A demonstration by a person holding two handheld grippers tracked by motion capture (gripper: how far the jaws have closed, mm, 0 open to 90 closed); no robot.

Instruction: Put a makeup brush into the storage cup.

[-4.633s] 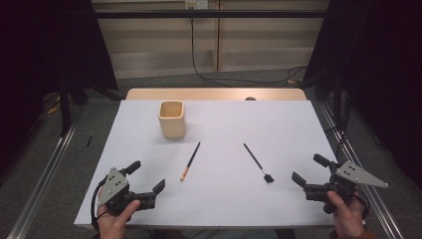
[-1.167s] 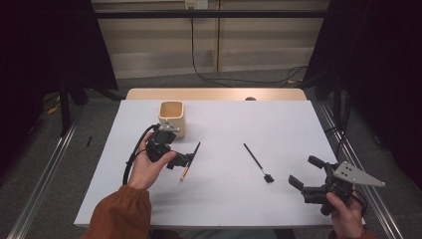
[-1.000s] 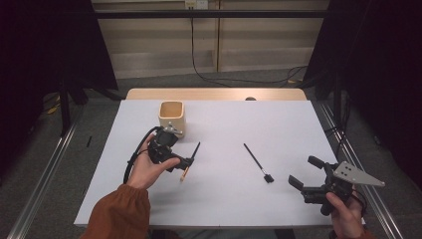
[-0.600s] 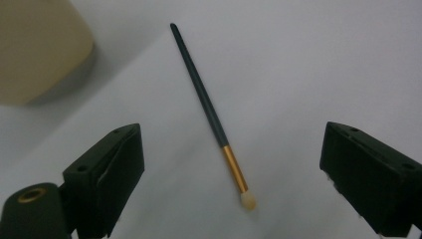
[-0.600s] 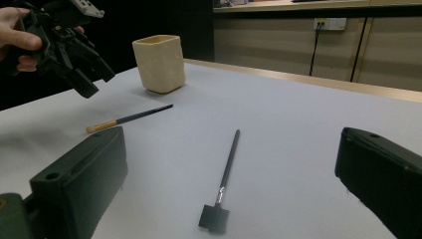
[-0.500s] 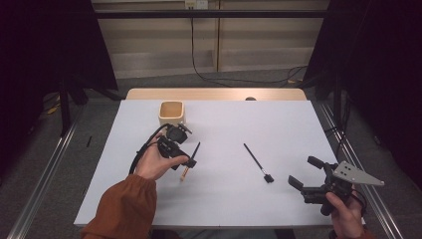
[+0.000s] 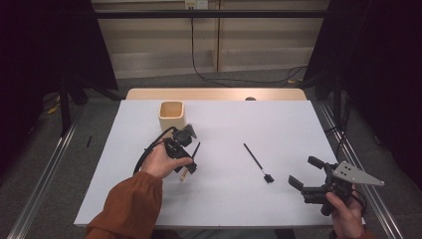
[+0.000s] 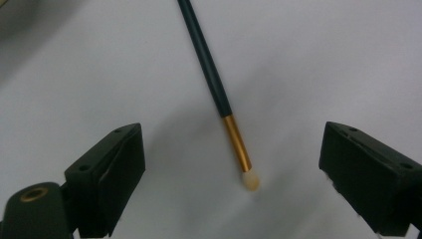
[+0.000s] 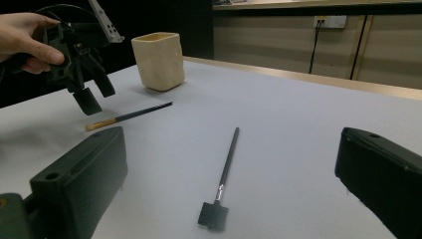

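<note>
Brush (image 8: 215,84) handle cut off by top edge in left gripper view; high view: left claw (image 7: 186,167) covers its tip.

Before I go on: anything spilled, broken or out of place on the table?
Nothing stands out. The gold-banded brush and the black flat-head brush lie loose and whole on the white table, the cream cup stands upright, and the left gripper hangs open over the first brush's tip.

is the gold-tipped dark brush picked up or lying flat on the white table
Lying flat: the gold-tipped dark brush rests on the white table, untouched between the left gripper's open jaws.
</note>
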